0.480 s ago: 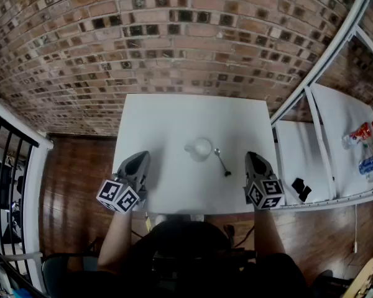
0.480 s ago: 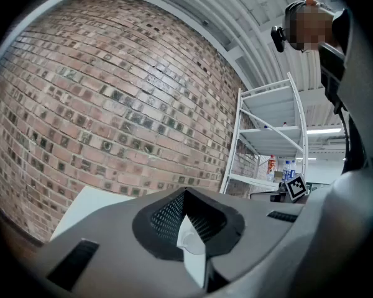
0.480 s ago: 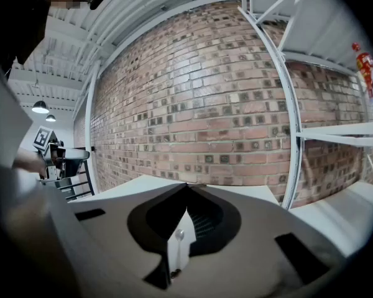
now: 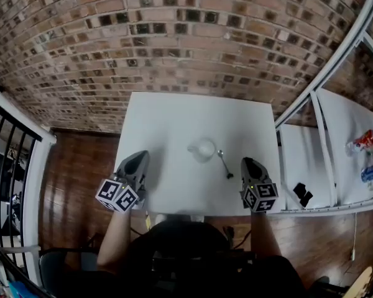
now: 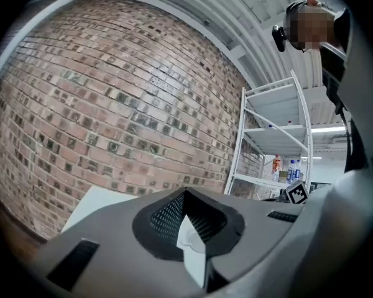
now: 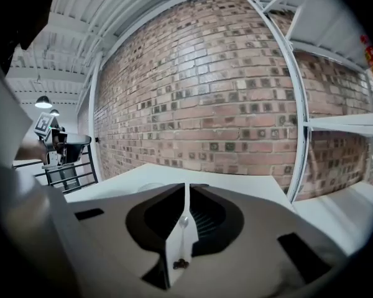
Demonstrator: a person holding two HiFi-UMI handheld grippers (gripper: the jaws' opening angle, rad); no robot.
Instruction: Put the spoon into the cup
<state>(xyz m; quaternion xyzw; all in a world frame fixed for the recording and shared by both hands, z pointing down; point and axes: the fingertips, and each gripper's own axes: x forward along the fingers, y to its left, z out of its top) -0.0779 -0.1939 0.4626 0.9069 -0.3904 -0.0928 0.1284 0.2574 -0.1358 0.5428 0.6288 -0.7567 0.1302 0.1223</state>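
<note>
A small white cup (image 4: 203, 148) stands near the middle of the white table (image 4: 168, 123). Just to its right lies a metal spoon (image 4: 224, 164), bowl end far, dark handle end near. In the head view my right gripper (image 4: 248, 161) hovers over the table's near right edge, a short way right of the spoon handle. Its jaws are shut and hold nothing. The right gripper view shows the spoon (image 6: 178, 223) through the slit below the tips of the right gripper (image 6: 186, 188). My left gripper (image 4: 138, 158) rests shut and empty at the near left. Below the tips of the left gripper (image 5: 185, 192) the cup (image 5: 191, 242) shows.
A white shelf rack (image 4: 317, 104) stands close on the right, with bottles (image 4: 368, 138) and a small black object (image 4: 301, 193) on its shelf. A brick wall (image 4: 174, 36) rises behind the table. A black railing (image 4: 6, 160) and wooden floor (image 4: 74, 172) lie to the left.
My right gripper has edged slightly left, toward the spoon's handle. The left gripper, cup and spoon have not moved.
</note>
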